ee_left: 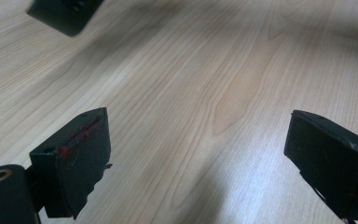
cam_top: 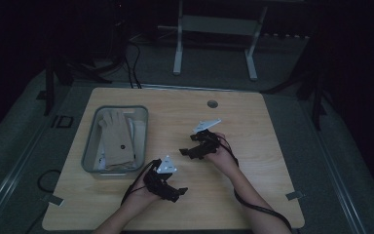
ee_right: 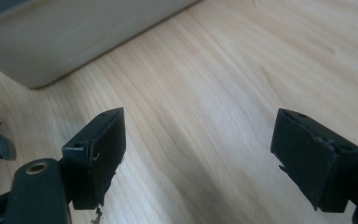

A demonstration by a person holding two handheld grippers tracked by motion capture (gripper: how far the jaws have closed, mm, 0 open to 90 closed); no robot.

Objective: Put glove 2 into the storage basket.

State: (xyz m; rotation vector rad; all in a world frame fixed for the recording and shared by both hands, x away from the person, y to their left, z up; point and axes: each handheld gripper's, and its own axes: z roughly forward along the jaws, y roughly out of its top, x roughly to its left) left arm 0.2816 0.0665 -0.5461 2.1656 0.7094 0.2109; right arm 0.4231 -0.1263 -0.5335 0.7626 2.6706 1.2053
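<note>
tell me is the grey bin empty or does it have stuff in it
Not empty: the grey bin holds a beige glove lying flat, with something white beneath it.

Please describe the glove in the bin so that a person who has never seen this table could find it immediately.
Start from the wooden table and look to its left half, where a grey rectangular bin stands. Inside lies a beige glove, flat, fingers pointing to the far edge. It is the largest, tan item there, lying on paler white pieces.

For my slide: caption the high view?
Both open grippers, left and right, over the wooden table beside a grey bin holding gloves.
</note>
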